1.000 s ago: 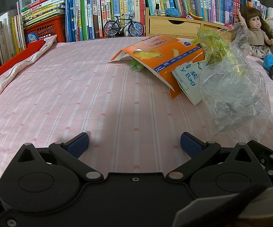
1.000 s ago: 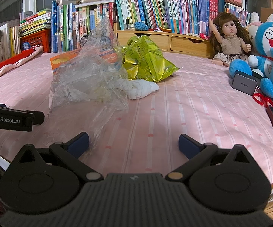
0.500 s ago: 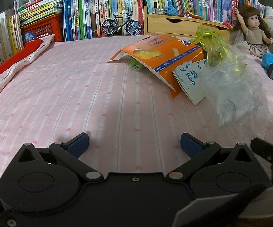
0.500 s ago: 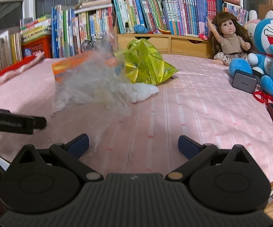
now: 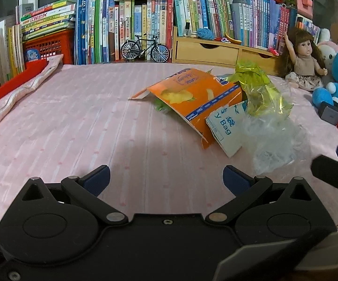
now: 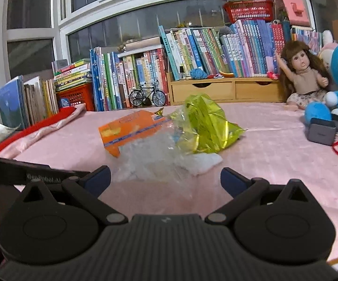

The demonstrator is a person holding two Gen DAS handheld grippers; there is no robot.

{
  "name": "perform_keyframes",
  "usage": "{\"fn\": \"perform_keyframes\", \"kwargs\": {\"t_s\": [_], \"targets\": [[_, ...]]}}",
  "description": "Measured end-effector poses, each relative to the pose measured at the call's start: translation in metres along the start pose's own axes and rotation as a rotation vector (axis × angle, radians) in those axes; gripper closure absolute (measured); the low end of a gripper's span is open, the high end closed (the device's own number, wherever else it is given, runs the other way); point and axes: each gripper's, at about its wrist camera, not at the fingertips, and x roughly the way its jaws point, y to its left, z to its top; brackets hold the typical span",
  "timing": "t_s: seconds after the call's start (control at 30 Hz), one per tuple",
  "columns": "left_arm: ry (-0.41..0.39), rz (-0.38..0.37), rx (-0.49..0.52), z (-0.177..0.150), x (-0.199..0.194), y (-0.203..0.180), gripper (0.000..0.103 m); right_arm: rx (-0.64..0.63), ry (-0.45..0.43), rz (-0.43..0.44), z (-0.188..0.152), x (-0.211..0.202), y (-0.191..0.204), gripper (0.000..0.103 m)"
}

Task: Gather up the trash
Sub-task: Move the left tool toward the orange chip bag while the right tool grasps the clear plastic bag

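Trash pile (image 6: 169, 135) lies ahead; left hand-held gripper (image 5: 166, 175) and right hand-held gripper (image 6: 165, 176) both spread, empty.

A pink striped bedsheet (image 5: 75, 126) carries a torn orange cardboard box (image 5: 192, 100), a crumpled clear plastic bag (image 5: 274, 140), a yellow-green foil wrapper (image 6: 206, 126) and a brown-haired doll (image 6: 304, 82).

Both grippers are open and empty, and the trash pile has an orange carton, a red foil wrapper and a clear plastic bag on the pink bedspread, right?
One thing is off: the foil wrapper is yellow-green, not red, as the right wrist view shows. The rest holds: left gripper and right gripper are open and empty, and the orange carton and clear plastic bag lie on the pink bedspread.
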Motion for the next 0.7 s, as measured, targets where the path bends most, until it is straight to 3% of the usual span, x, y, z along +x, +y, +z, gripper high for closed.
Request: {"fn": "perform_keyframes", "kwargs": {"t_s": [0.2,0.3,0.4,0.5,0.57,0.67,0.7], "targets": [[-0.005,0.045,0.016,0.008,0.004,0.004,0.002,-0.049,0.053,0.021,-0.003,0.026,0.013,0.003],[0.009,0.047,-0.009,0.013,0.008,0.011,0.004,-0.057,0.074,0.024,-0.005,0.036,0.016,0.01],[0.024,0.021,-0.037,0.018,0.01,0.015,0.006,-0.052,0.077,0.027,-0.005,0.038,0.018,0.026],[0.02,-0.013,-0.053,0.02,0.01,0.016,0.006,-0.053,0.053,0.006,-0.004,0.029,0.017,0.05],[0.017,-0.029,-0.054,0.022,0.011,0.014,0.007,-0.044,0.042,-0.032,-0.003,0.023,0.012,0.076],[0.013,-0.075,-0.066,0.026,0.014,0.011,0.007,-0.013,0.026,-0.079,-0.001,0.016,-0.002,0.078],[0.015,-0.095,-0.085,0.029,0.016,0.012,0.007,-0.004,0.023,-0.079,-0.001,0.014,-0.006,0.073]]}}
